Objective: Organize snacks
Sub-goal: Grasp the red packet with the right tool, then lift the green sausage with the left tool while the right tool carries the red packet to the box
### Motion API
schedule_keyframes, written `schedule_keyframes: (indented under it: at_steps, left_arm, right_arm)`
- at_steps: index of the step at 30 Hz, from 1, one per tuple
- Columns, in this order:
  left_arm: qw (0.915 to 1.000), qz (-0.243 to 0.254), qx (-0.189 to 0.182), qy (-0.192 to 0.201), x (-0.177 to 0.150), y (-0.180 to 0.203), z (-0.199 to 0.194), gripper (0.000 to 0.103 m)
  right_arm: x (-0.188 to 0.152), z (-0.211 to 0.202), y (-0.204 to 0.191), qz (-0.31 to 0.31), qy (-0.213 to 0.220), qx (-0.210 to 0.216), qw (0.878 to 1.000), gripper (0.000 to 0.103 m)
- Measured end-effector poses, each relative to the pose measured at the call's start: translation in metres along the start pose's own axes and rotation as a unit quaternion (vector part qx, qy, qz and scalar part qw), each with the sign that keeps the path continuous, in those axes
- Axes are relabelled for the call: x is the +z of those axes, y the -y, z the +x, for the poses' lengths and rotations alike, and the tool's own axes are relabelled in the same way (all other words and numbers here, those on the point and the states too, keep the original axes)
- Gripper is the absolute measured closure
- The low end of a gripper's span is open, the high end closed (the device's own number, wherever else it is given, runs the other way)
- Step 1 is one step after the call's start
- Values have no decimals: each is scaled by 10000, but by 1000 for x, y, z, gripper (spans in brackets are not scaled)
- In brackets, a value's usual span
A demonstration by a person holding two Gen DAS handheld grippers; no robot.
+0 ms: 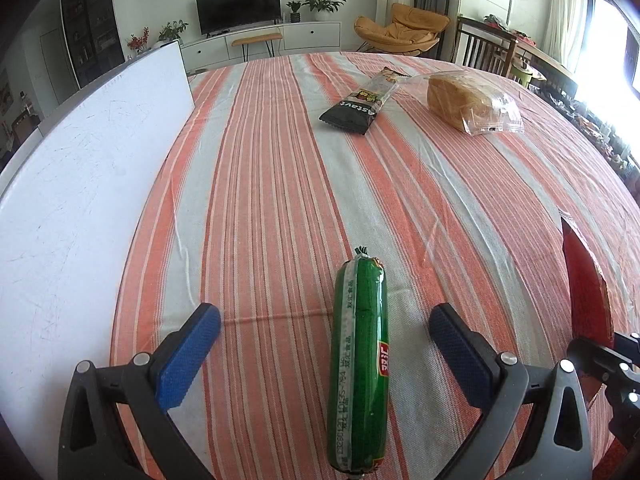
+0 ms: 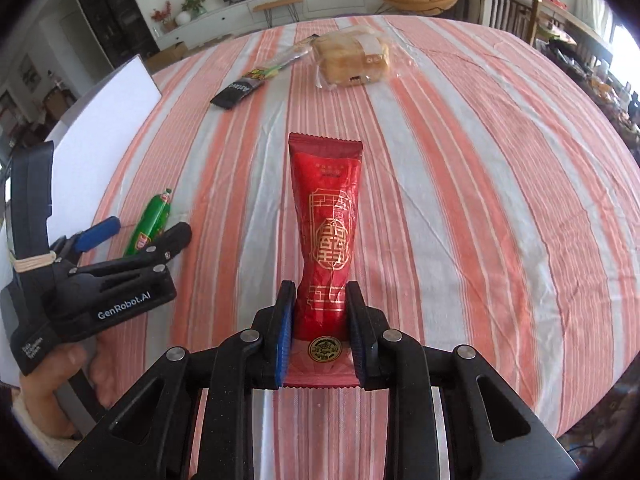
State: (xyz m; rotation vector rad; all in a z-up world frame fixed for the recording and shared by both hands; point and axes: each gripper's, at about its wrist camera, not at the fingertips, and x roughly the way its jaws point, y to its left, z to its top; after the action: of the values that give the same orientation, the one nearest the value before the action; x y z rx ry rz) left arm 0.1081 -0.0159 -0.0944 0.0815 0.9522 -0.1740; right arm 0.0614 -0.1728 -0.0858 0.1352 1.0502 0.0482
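So, left wrist view first: the left gripper (image 1: pixel 324 332) has its blue pads spread wide apart, and the green sausage (image 1: pixel 359 364) lies on the striped cloth (image 1: pixel 260 200) right between them, not touching either pad. Farther ahead sit a dark packet (image 1: pixel 360 104) and a bread bag (image 1: pixel 472 106), side by side. A white board (image 1: pixel 80 180) lies off to the left. At the far right edge the red packet (image 1: pixel 586 292) pokes into view.

Right wrist view: the right gripper (image 2: pixel 320 316) is clamped on the red packet (image 2: pixel 326 232) near its bottom end, the rest sticking out forward above the cloth. To its left, a hand (image 2: pixel 52 372) holds the left gripper (image 2: pixel 150 230), fingers either side of the sausage (image 2: pixel 150 220). Bread bag (image 2: pixel 352 60) and dark packet (image 2: pixel 240 88) are far ahead.
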Motion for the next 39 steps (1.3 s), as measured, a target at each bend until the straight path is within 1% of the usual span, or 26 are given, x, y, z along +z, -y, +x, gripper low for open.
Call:
schedule_keyframes:
  at_steps: [1, 2, 3, 5, 6, 7, 9, 12, 18, 25, 27, 30, 31, 32, 33, 34, 35, 36, 37, 39]
  left_arm:
    - [10000, -1, -1, 3, 0, 0, 0, 0]
    - [10000, -2, -2, 4, 0, 0, 0, 0]
    - [10000, 0, 0, 2, 0, 0, 0, 0]
    - [10000, 0, 0, 2, 0, 0, 0, 0]
    - [10000, 0, 0, 2, 0, 0, 0, 0]
    - [10000, -1, -1, 2, 0, 0, 0, 0]
    - [10000, 0, 0, 1, 0, 0, 0, 0]
    - [10000, -1, -1, 2, 0, 0, 0, 0]
    - [10000, -1, -1, 2, 0, 0, 0, 0]
    - [10000, 41, -19, -18, 0, 1, 0, 0]
    - [9997, 168, -88, -157, 1, 1, 0, 0]
    - [9987, 279, -186, -373, 1, 0, -3, 3]
    - [9986, 318, -216, -352, 0, 1, -5, 11]
    - [9983, 404, -282, -311, 0, 5, -9, 24]
    - [9973, 556, -385, -281, -2, 11, -14, 33]
    - [9960, 710, -485, -256, -4, 16, -20, 59]
    - [9955, 833, -379, -256, -4, 21, -22, 80]
    - [9947, 940, -304, -269, -6, 28, -24, 81]
    - [9946, 957, -291, -267, -7, 30, -25, 81]
    - [9953, 712, -571, -313, -10, 25, -30, 81]
  right_arm:
    - [-6, 2, -1, -4, 84, -74, 9999, 77]
    - [-7, 2, -3, -66, 254, -184, 9995, 77]
    - [-7, 3, -5, -103, 260, -259, 9993, 76]
    - [-6, 6, -7, -85, 326, -200, 9992, 65]
    - [-6, 7, -9, -88, 397, -141, 9991, 49]
    - [-6, 8, -11, -108, 465, -103, 9988, 39]
    - [-8, 9, -17, -236, 546, -201, 9980, 36]
    - [-11, 10, -24, -435, 555, -298, 9971, 29]
    - [-12, 12, -30, -555, 588, -356, 9961, 23]
    - [-12, 12, -29, -531, 610, -331, 9962, 22]
    - [-13, 11, -27, -497, 624, -323, 9963, 23]
    - [-12, 9, -22, -347, 673, -243, 9968, 24]
    - [-12, 8, -19, -259, 697, -218, 9970, 25]
    - [-12, 8, -15, -165, 732, -194, 9970, 27]
    - [-11, 7, -13, -102, 765, -257, 9967, 46]
    - [-11, 6, -11, -60, 801, -387, 9960, 81]
    - [-11, 4, -7, 35, 824, -330, 9960, 81]
    - [-11, 4, -3, 150, 815, -200, 9964, 85]
    - [-12, 2, 3, 286, 826, -71, 9961, 86]
    - [-14, -3, 16, 661, 907, 404, 9929, 87]
